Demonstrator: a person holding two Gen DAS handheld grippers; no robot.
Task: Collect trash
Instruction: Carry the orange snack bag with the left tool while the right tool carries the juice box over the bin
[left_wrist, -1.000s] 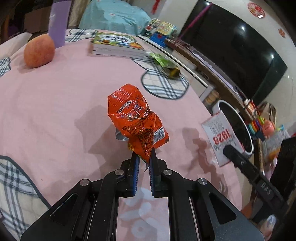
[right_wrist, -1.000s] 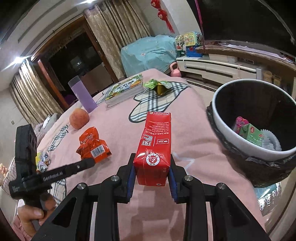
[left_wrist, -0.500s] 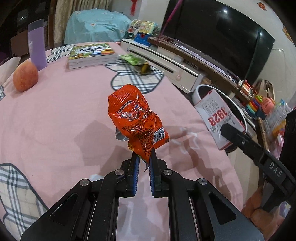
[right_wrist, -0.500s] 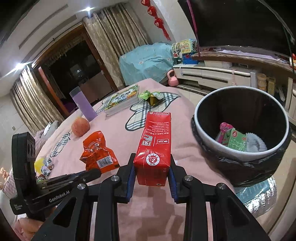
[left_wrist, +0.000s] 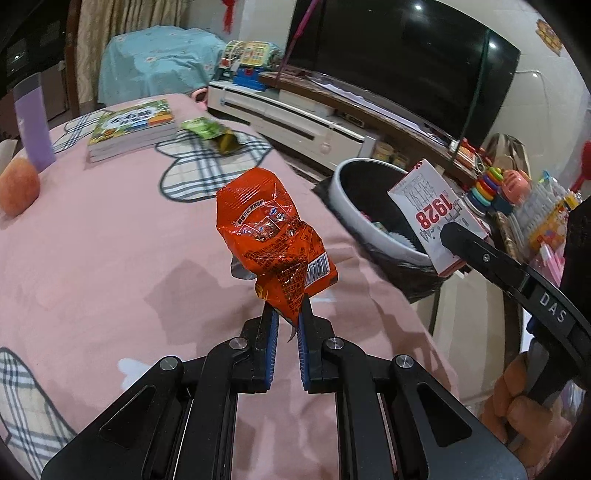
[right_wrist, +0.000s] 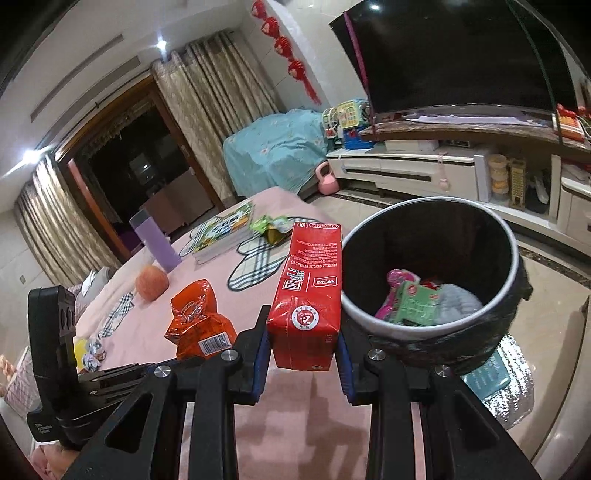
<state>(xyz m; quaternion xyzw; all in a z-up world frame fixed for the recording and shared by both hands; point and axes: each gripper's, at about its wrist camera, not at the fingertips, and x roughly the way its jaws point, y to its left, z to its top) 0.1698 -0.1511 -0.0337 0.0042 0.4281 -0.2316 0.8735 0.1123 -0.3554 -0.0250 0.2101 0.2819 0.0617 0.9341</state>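
My left gripper (left_wrist: 287, 317) is shut on the bottom edge of a crumpled orange snack bag (left_wrist: 271, 238) and holds it above the pink tablecloth. My right gripper (right_wrist: 303, 345) is shut on a red drink carton (right_wrist: 308, 295), held upright just left of the bin's rim. The round trash bin (right_wrist: 515, 258), lined with a black bag, stands off the table's right edge and holds several wrappers. In the left wrist view the bin (left_wrist: 341, 192) sits to the right, with the carton (left_wrist: 432, 218) over its near rim. A green wrapper (left_wrist: 208, 131) lies on the table beside the books.
A stack of books (left_wrist: 133, 129), a purple cup (left_wrist: 33, 122) and a peach (left_wrist: 16, 188) stand at the table's far side. More wrappers (right_wrist: 88, 349) lie at the left. A TV cabinet (right_wrist: 443, 170) runs behind the bin.
Both grippers have moved right toward the bin with their loads. The carton now stands at the bin's rim and the bin fills more of both views.
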